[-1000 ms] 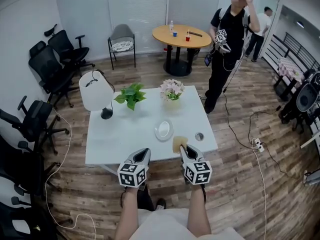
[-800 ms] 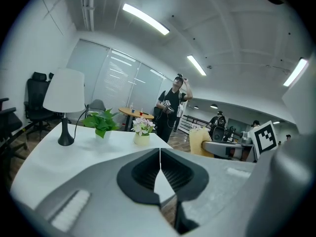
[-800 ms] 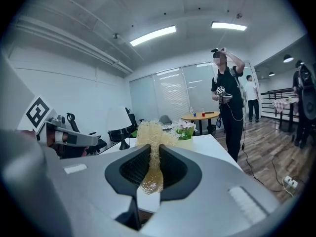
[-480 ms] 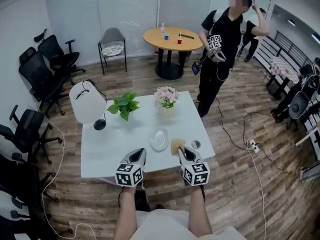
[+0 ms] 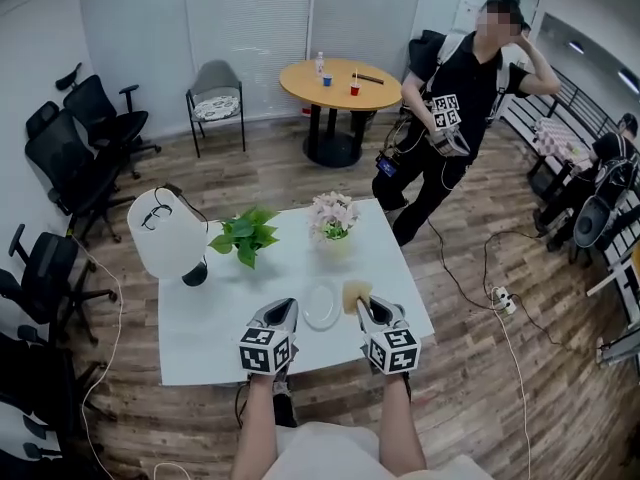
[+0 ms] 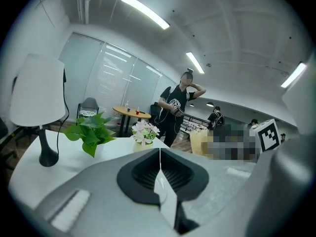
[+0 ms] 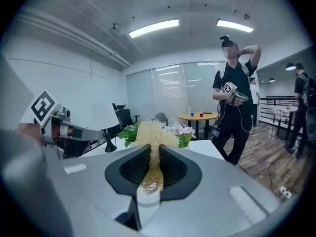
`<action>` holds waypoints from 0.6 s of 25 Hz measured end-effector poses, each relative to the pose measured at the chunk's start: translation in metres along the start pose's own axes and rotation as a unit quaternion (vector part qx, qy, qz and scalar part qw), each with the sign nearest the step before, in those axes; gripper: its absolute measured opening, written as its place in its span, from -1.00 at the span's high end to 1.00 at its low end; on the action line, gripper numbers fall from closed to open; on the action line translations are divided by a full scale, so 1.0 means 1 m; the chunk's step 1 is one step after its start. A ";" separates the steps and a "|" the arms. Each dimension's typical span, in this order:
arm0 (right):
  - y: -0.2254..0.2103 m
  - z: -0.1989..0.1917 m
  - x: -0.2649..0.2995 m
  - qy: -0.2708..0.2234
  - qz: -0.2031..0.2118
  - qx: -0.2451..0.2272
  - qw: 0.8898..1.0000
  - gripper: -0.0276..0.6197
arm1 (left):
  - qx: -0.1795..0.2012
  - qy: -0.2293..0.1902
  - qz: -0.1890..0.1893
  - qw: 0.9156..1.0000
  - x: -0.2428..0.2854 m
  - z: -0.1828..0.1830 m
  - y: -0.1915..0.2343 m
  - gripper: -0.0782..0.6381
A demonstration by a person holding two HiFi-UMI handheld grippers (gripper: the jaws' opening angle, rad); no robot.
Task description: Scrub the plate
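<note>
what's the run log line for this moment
task: scrub plate | left gripper: jaws together, empty, left of plate | right gripper: shut on sponge, by plate's right rim, contact unclear | plate: flat on table

White desk, bare at near left. On its far side, left to right: white lamp, green plant, potted flowers. Far: round wooden table, grey chair. Left: black office chairs. Far right: standing person.

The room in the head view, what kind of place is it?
Probably an office meeting room: black swivel chairs stand along the wall, a round wooden table sits by the window blinds, and a white table fills the middle.
</note>
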State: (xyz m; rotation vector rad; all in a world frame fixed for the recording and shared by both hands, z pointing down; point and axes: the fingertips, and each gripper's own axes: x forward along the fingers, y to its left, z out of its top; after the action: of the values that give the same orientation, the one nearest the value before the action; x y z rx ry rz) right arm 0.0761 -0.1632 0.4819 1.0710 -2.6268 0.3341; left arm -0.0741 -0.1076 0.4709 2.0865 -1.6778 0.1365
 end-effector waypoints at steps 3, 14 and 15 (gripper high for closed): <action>-0.001 0.001 0.018 0.008 0.000 0.005 1.000 0.69 | 0.007 0.012 -0.002 1.000 0.013 0.003 0.012 0.76; 0.008 -0.017 0.086 0.073 -0.003 0.005 0.997 0.69 | -0.025 0.066 -0.019 0.997 0.055 -0.014 0.066 0.76; 0.008 -0.021 0.092 0.080 -0.005 0.006 0.997 0.69 | -0.027 0.073 -0.023 0.997 0.059 -0.017 0.071 0.76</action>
State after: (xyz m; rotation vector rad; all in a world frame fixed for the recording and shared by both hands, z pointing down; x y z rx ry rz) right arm 0.0111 -0.2099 0.5317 1.0167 -2.4799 0.4161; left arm -0.1228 -0.1648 0.5270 2.0222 -1.5307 0.2210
